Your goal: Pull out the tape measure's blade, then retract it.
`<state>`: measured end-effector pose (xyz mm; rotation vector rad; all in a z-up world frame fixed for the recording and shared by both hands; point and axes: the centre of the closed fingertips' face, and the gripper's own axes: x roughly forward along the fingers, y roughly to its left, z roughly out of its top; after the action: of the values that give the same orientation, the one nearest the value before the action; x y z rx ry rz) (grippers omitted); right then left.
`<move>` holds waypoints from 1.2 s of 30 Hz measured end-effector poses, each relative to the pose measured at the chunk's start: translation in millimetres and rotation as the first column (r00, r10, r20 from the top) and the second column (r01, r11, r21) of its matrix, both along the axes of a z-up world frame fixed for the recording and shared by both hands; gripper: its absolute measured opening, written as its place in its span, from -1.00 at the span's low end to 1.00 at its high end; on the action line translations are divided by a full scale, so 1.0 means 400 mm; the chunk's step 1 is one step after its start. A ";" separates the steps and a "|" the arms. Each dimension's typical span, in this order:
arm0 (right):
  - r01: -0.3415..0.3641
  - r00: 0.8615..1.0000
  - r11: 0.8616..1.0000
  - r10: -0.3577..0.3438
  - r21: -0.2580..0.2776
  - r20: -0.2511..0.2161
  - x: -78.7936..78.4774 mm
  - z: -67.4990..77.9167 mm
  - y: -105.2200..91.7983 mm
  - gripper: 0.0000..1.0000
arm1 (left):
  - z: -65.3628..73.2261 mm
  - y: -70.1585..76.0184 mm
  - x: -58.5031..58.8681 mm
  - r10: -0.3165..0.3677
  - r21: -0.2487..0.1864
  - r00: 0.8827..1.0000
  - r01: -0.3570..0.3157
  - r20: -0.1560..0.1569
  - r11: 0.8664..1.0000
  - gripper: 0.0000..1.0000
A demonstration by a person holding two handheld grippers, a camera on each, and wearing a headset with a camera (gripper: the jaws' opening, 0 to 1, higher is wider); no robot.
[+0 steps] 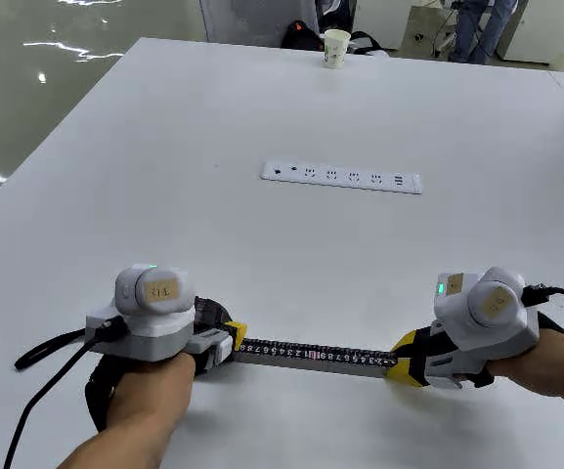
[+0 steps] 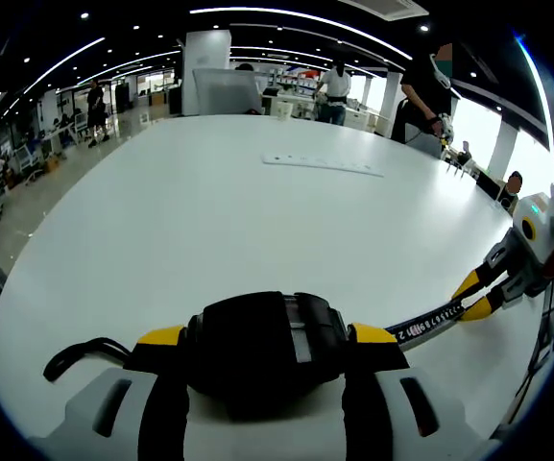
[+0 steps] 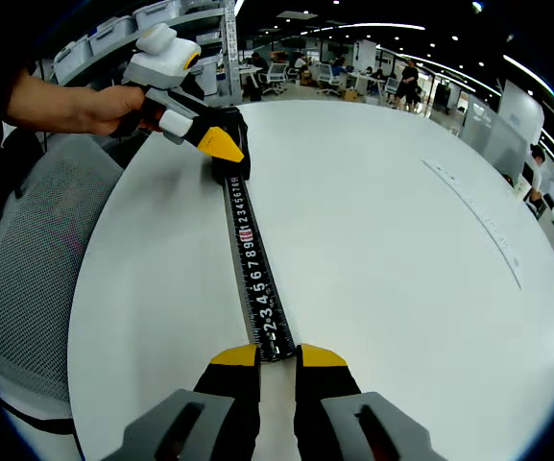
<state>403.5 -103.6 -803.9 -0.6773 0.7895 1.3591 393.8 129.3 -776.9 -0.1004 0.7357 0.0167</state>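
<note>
White table (image 1: 262, 117), blade (image 1: 311, 353) drawn out.
Head view: I see it running near the front edge. Left gripper view: left gripper (image 2: 267, 335) clamps the black case (image 2: 267, 357). Right gripper view: right gripper (image 3: 277, 356) pinches the blade's tip.

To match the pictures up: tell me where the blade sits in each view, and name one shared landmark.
Head view: the blade lies bottom centre, stretched between the left gripper and the right gripper.
Left gripper view: the blade is lower right, running from the case to the right gripper.
Right gripper view: the blade is at centre, rising from that view's own jaws to the case.
Shared landmark: the power strip, beyond the blade.
</note>
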 end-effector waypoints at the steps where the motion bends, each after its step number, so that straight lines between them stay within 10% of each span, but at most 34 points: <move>1: -0.002 1.000 1.000 0.002 0.001 0.000 -0.001 0.000 0.003 -0.82 | 0.000 0.000 0.000 0.001 0.000 1.000 -0.001 0.000 1.000 0.20; 36: -0.003 1.000 1.000 0.003 0.016 -0.010 -0.008 -0.002 0.065 -0.82 | -0.001 0.002 0.000 0.003 -0.005 1.000 -0.003 -0.003 1.000 0.20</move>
<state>400.1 -77.6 -804.7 -0.6597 0.7847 1.3711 393.6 130.1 -777.4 -0.1062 0.7382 0.0175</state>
